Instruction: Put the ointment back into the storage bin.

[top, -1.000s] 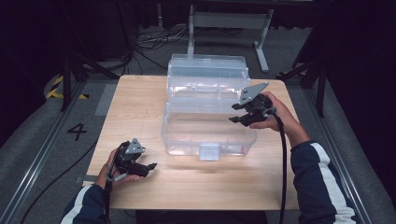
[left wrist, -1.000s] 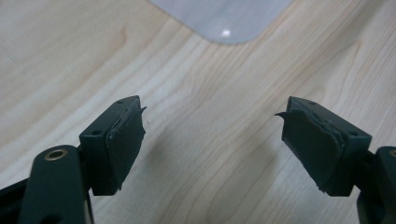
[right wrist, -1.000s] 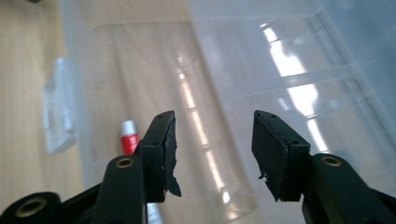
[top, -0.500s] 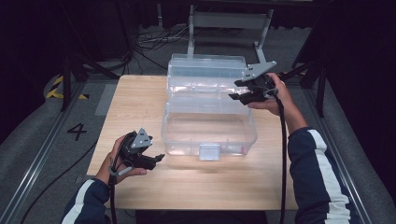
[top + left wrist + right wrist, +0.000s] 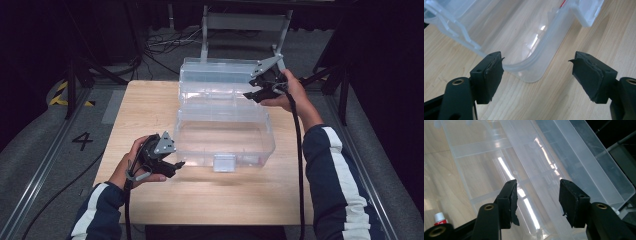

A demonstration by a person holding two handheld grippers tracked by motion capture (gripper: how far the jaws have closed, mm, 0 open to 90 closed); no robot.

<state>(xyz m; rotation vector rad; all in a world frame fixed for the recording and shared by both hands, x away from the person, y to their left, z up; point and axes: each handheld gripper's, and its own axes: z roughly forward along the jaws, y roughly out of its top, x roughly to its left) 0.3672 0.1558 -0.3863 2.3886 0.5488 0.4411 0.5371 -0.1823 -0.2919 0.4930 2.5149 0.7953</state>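
Note:
A clear plastic box (image 5: 225,142) stands on the wooden table (image 5: 145,105) with its lid (image 5: 220,75) swung back and open. My left gripper (image 5: 176,166) hovers open beside the box's front left corner (image 5: 529,75), nothing between its pads (image 5: 491,72). The box's front latch (image 5: 586,15) lies beyond. My right gripper (image 5: 248,95) is held over the box's far right side, near where the lid joins it. In the right gripper view its jaws (image 5: 537,192) stand apart above the clear rim (image 5: 544,185); they have just been closing slightly, with nothing pressed between them.
A small red thing with a white cap (image 5: 439,218) shows through the clear plastic in the right gripper view. Black cables trail from both grippers. The table's near strip (image 5: 225,200) is bare wood. Metal stands (image 5: 245,22) and dark floor lie behind the table.
My left hand rose and moved right, towards the box's front left corner. My right hand moved back from the box's right rim to the lid's right end.

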